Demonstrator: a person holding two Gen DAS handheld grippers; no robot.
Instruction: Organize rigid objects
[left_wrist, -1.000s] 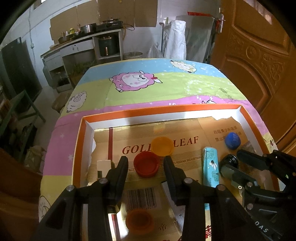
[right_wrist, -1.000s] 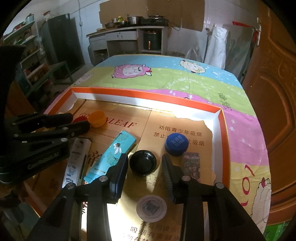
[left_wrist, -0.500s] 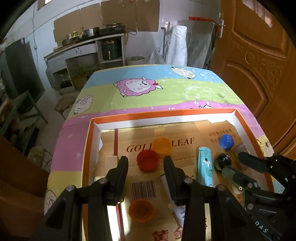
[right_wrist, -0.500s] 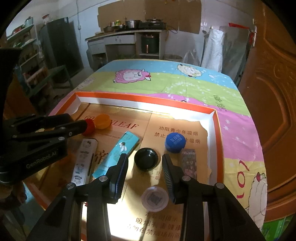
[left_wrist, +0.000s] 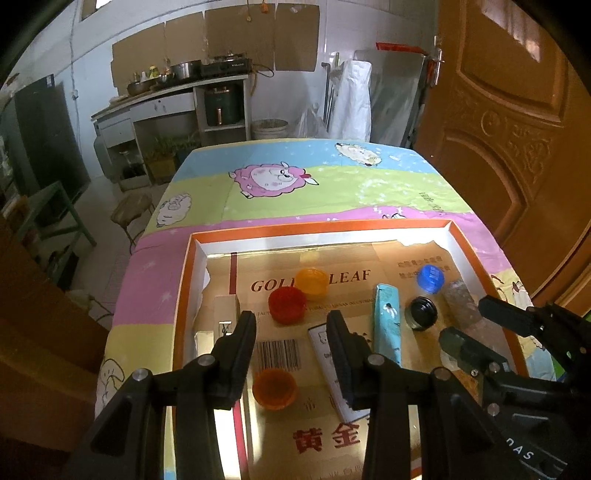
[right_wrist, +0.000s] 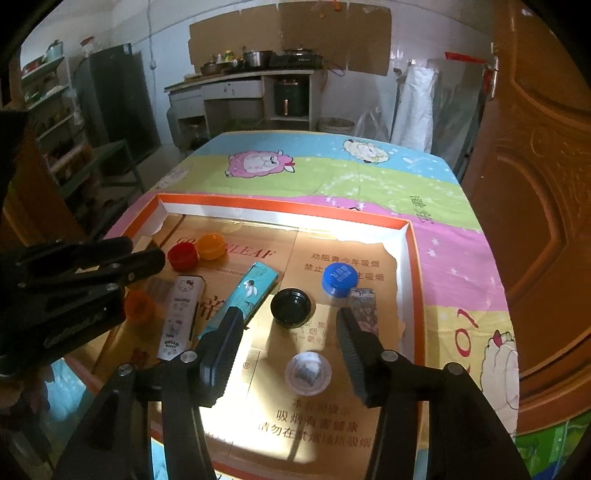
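An orange-rimmed cardboard tray (left_wrist: 192, 280) (right_wrist: 410, 258) holds lids and small boxes. In the left wrist view: a red lid (left_wrist: 287, 305), a yellow lid (left_wrist: 312, 282), an orange lid (left_wrist: 274, 387), a teal box (left_wrist: 388, 321), a black lid (left_wrist: 421, 313) and a blue lid (left_wrist: 430, 278). My left gripper (left_wrist: 291, 325) is open and empty above the barcode, near the red lid. My right gripper (right_wrist: 290, 325) is open and empty, above the black lid (right_wrist: 291, 306) and a clear lid (right_wrist: 308, 373). A blue lid (right_wrist: 340, 279) and a white Hello Kitty box (right_wrist: 181, 314) lie nearby.
The tray sits on a table with a sheep-print cloth (left_wrist: 295, 192). A wooden door (left_wrist: 517, 147) stands at the right. A kitchen counter (left_wrist: 177, 96) and shelves stand beyond the table. A small patterned box (right_wrist: 364, 306) lies by the tray's right wall.
Both grippers have drawn back and up from the tray, so the objects look smaller and farther away. Both stay open and empty. No object in the tray has moved.
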